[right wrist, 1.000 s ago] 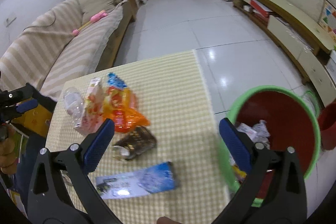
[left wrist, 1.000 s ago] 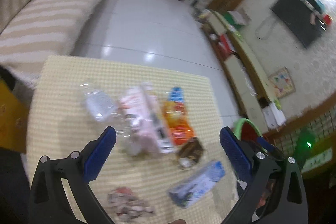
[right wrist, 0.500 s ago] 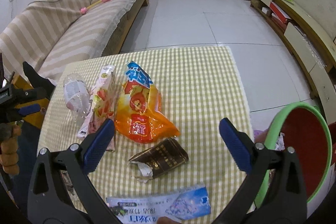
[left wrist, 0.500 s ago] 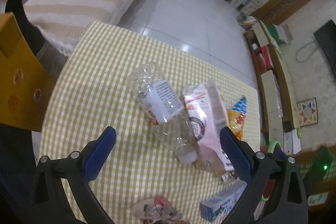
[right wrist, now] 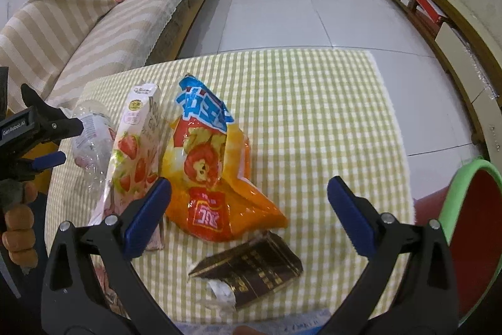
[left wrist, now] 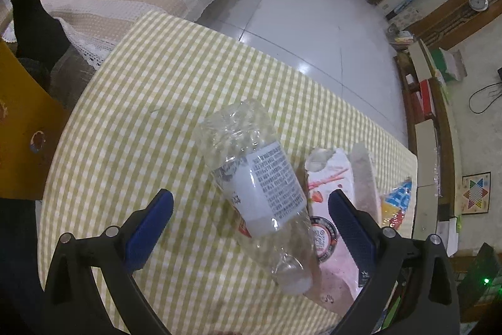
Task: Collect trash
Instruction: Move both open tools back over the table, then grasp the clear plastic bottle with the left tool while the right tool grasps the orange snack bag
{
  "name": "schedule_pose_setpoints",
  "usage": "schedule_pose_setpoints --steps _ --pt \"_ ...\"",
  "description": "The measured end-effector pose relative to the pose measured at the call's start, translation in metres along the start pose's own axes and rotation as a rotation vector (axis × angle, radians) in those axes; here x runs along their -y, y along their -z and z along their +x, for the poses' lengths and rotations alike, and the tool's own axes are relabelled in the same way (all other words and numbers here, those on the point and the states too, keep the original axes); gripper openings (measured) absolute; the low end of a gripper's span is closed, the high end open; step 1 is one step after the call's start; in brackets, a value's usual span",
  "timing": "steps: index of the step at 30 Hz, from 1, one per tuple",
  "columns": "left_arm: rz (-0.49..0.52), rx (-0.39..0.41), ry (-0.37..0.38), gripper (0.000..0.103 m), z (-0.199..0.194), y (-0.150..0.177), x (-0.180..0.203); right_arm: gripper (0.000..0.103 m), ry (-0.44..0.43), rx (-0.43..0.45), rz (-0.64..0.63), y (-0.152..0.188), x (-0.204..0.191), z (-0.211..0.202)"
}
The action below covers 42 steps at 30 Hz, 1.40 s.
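The left gripper hangs released, jaws spread around a crumpled clear plastic bottle lying on the green-checked bench. The right gripper is also released above an orange snack bag, near the red bin with green rim.

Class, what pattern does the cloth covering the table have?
The tablecloth has a yellow-green and white check, clearest in the right wrist view.
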<state>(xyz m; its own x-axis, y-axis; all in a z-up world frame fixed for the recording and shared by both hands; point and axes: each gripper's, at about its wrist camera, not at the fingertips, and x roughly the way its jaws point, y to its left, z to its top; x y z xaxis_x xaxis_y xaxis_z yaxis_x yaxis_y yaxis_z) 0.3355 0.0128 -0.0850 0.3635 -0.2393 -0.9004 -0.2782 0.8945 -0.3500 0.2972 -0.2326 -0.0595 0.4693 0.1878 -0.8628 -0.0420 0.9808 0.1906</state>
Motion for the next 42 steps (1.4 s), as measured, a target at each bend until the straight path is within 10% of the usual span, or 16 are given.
schedule_pose_setpoints --steps 19,24,28,42 --pt "0.064 -0.028 -0.037 0.090 0.037 -0.007 0.012 0.092 -0.073 -0.039 0.010 -0.014 -0.028 0.044" --pt "0.076 -0.054 -0.031 0.078 0.044 -0.003 0.009 0.076 -0.117 -0.050 0.027 -0.017 -0.030 0.047" --pt "0.098 -0.050 -0.006 0.064 0.042 -0.001 0.010 0.044 -0.134 -0.051 0.015 -0.020 -0.036 0.043" --pt "0.168 0.063 -0.035 0.060 -0.007 -0.002 0.009 0.039 -0.050 0.025 -0.069 -0.017 -0.038 0.002"
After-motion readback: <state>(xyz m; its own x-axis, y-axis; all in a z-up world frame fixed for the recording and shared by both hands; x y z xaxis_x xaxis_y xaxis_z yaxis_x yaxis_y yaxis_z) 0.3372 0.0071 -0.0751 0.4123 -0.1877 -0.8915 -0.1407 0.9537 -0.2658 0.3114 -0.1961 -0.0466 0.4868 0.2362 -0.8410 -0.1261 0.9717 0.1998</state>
